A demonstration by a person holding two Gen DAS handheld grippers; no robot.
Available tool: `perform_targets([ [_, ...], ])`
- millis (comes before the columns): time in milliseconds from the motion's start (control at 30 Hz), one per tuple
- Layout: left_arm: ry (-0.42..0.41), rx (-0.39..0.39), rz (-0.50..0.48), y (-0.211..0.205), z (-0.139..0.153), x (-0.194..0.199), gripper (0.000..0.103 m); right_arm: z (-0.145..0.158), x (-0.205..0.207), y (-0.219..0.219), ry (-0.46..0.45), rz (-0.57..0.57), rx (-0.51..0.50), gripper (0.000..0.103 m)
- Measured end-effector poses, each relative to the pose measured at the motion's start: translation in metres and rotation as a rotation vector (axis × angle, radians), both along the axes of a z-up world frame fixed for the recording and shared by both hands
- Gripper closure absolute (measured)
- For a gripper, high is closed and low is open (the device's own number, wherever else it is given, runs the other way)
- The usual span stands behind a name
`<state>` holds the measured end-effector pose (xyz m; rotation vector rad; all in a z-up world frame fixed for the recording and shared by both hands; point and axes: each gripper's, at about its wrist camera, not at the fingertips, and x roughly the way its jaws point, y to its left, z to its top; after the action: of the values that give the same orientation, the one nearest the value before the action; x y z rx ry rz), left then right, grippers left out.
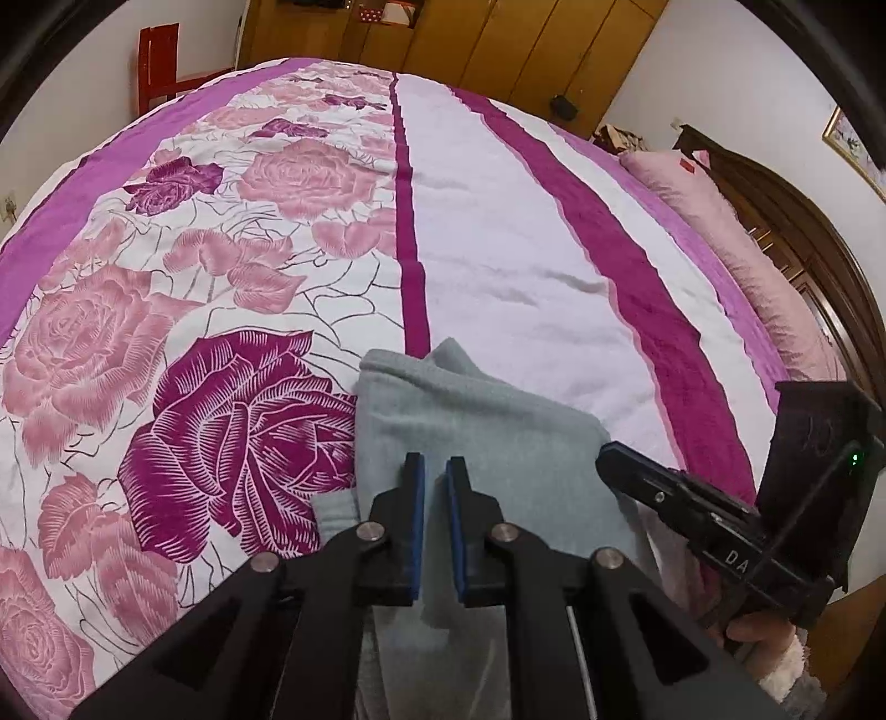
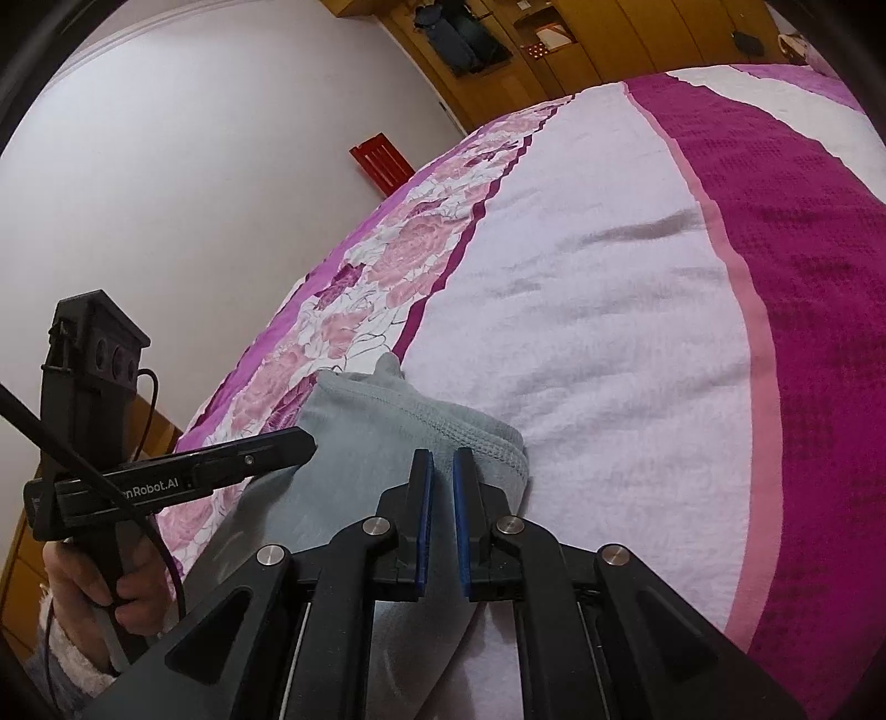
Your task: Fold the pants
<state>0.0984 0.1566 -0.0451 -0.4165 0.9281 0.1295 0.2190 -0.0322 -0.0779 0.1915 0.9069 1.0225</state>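
Note:
Grey pants (image 1: pixel 476 426) hang bunched between both grippers, just above the near edge of the bed; their hem end shows in the right wrist view (image 2: pixel 387 421). My left gripper (image 1: pixel 436 476) has its blue-padded jaws nearly closed, pinching the grey fabric. My right gripper (image 2: pixel 443 471) is likewise nearly closed on the stitched hem of the pants. Each gripper shows from the side in the other's view: the right one (image 1: pixel 692 498) at the pants' right edge, the left one (image 2: pixel 221 459) at their left edge.
The bed is covered by a purple, pink and white floral spread (image 1: pixel 249 249). Pink pillows (image 1: pixel 747 249) and a dark wooden headboard (image 1: pixel 803 221) lie at the right. A red chair (image 1: pixel 160 66) and wooden wardrobes (image 1: pixel 498 39) stand beyond the bed.

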Motion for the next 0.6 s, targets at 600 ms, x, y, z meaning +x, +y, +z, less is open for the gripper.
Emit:
perform_targets([
  [600, -0.023, -0.203, -0.019, 0.038, 0.008, 0.017, 0.090, 0.018, -0.039, -0.014, -0.008, -0.050, -0.035, 0.068],
])
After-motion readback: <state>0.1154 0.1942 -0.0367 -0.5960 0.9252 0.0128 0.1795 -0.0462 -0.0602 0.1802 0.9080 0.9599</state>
